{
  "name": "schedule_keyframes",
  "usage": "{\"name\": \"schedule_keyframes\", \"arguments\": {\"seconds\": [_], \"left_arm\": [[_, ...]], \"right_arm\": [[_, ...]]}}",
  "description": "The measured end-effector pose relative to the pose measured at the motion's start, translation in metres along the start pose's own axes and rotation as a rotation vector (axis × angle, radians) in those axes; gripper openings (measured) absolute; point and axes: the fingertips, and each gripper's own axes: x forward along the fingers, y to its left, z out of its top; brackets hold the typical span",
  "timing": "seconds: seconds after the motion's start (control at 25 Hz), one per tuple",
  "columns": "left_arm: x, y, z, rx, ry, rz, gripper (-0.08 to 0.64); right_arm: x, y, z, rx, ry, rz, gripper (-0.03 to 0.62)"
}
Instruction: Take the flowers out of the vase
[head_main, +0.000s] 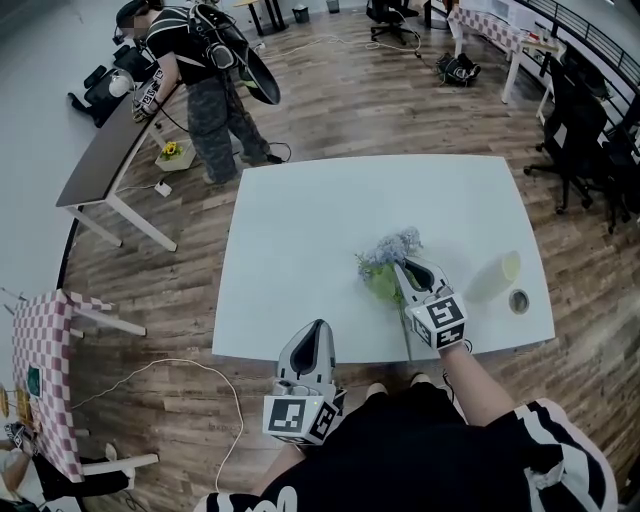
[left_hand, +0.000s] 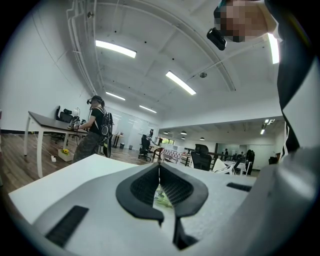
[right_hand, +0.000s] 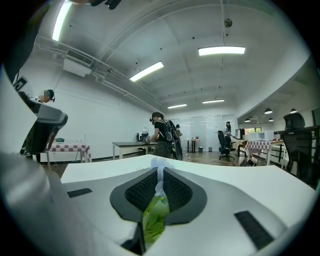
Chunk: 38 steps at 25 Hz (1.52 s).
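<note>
A bunch of pale blue flowers (head_main: 392, 246) with green leaves and a long stem lies low over the white table (head_main: 300, 230), apart from the vase. My right gripper (head_main: 402, 266) is shut on the leafy part of the bunch; in the right gripper view green leaves (right_hand: 152, 220) fill the gap between the pads and a pale blossom (right_hand: 159, 162) shows past the tips of the right gripper (right_hand: 160, 174). The pale, see-through vase (head_main: 495, 277) lies on its side to the right. My left gripper (head_main: 317, 328) hovers at the table's near edge, shut and holding nothing, its tips meeting in the left gripper (left_hand: 159, 168) view.
A small tape roll (head_main: 518, 301) sits next to the vase near the table's right front corner. A person (head_main: 205, 80) stands by a dark desk (head_main: 110, 150) beyond the far left corner. Office chairs (head_main: 580, 130) stand to the right.
</note>
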Motion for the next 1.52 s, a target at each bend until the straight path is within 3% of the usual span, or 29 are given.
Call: {"name": "schedule_keyframes", "arguments": {"seconds": [0.36,0.48,0.68,0.84,1.08,1.28,1.36,1.52], "left_arm": [[0.005,-0.003,0.001,-0.011,-0.006,-0.019,0.005],[0.009,-0.004,0.001,-0.011,-0.008,-0.03,0.005],[0.017,-0.015,0.001,-0.01,-0.011,-0.069,0.005],[0.027,-0.028,0.002,-0.009,-0.012,-0.11,0.005],[0.044,-0.051,0.004,0.007,-0.016,-0.192,0.005],[0.055,-0.074,0.003,0.024,-0.012,-0.268,0.005],[0.057,-0.078,0.002,0.025,-0.009,-0.288,0.005],[0.059,-0.086,-0.003,0.023,0.002,-0.315,0.005]], "right_arm": [[-0.007,0.006,0.017,-0.006,-0.056,0.003,0.028],[-0.013,0.006,0.031,-0.005,-0.096,-0.009,0.096],[-0.03,0.007,0.053,-0.018,-0.15,-0.021,0.134],[-0.05,0.021,0.074,0.002,-0.202,0.018,0.164],[-0.077,0.044,0.113,-0.028,-0.295,0.042,0.164],[-0.099,0.037,0.123,-0.023,-0.32,-0.008,0.155],[-0.108,0.033,0.123,-0.013,-0.316,-0.042,0.101],[-0.118,0.033,0.118,-0.013,-0.294,-0.061,0.063]]}}
